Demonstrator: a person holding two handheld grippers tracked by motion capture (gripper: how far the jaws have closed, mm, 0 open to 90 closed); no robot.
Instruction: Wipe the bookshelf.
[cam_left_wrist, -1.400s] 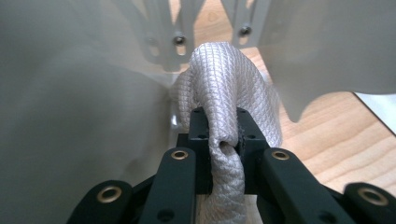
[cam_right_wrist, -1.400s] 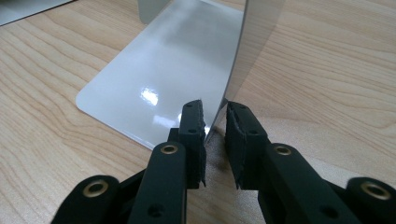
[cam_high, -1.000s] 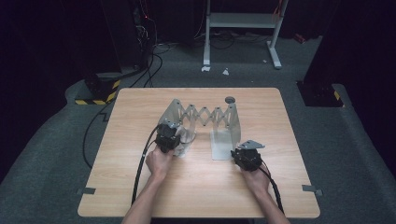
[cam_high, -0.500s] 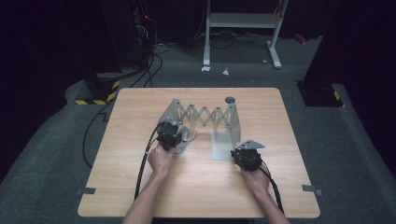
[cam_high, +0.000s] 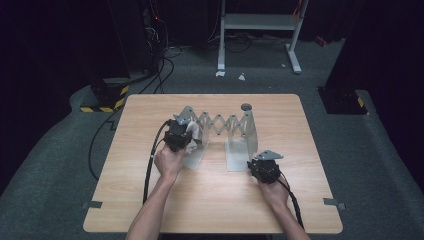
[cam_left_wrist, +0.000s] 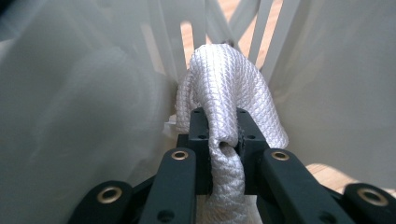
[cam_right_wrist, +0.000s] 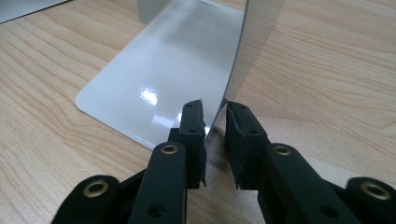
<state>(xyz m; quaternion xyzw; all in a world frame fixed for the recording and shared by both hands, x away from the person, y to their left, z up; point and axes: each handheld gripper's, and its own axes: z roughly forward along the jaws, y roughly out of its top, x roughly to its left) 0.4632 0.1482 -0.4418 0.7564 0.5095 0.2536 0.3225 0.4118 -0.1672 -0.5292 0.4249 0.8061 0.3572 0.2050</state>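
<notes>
Wooden surface (cam_high: 210, 200) carries an expanding metal bookend rack (cam_high: 220, 125), stretched across the middle. Step in hand, as I judge: wiping the rack's left end plate. Left gripper (cam_left_wrist: 219, 140), fingers clamped on a bunched white cloth (cam_left_wrist: 229, 88), works inside the rack's left bay. Right gripper (cam_right_wrist: 215, 140), fingers narrow, straddles the right end plate's (cam_right_wrist: 243, 51) edge to steady it; contact unclear. Next: draw the cloth along the plate; the lattice bars (cam_left_wrist: 257, 32) crowd it. A small round grey piece (cam_high: 246, 106) lies behind.

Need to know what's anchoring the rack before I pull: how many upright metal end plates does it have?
2. The left grey metal end plate stands beside the left gripper, which holds white woven cloth. The right grey metal end plate has its edge between the right gripper.
</notes>
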